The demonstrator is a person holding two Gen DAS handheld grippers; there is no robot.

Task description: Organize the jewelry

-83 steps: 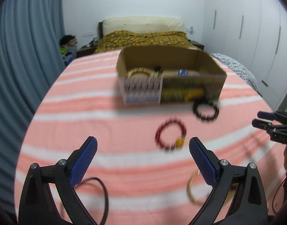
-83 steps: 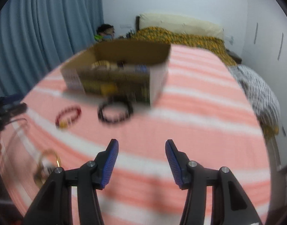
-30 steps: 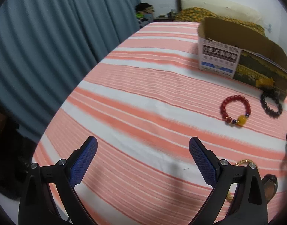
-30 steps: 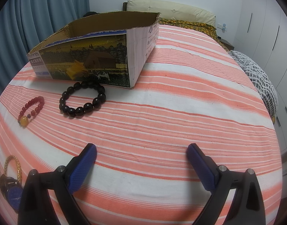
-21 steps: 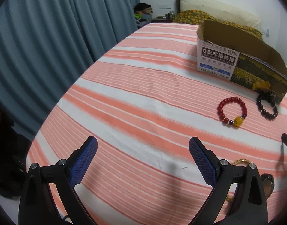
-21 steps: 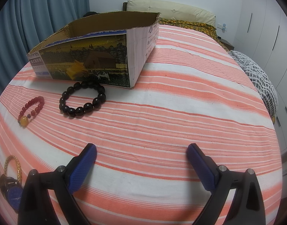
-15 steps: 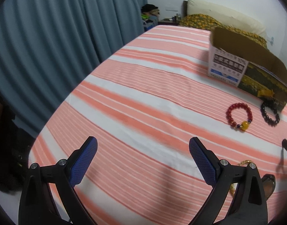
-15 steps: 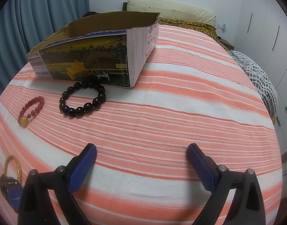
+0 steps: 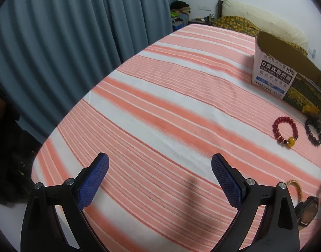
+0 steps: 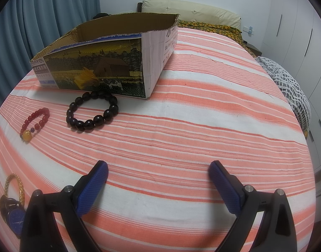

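An open cardboard box [image 10: 110, 42] [image 9: 286, 77] stands on the striped cloth. A black bead bracelet [image 10: 92, 110] [image 9: 313, 133] lies just in front of it, a red bead bracelet [image 10: 34, 121] [image 9: 285, 132] with a yellow bead to its left. A gold bangle [image 10: 14, 185] [image 9: 295, 188] and a blue-faced watch [image 10: 13, 218] [image 9: 308, 211] lie nearer. My right gripper [image 10: 158, 176] is open and empty above bare cloth. My left gripper [image 9: 159, 172] is open and empty, well left of the jewelry.
Blue curtains [image 9: 66, 31] hang along the left edge of the striped surface [image 9: 160, 105]. A bed with a yellow patterned cover [image 10: 213, 26] lies behind. White wardrobes [image 10: 296, 31] and a grey knitted cloth [image 10: 286, 84] are on the right.
The left gripper has swung left, so the box and bracelets slid to the right edge of its view. The right gripper opened wider 2.8 s ago and has since held still.
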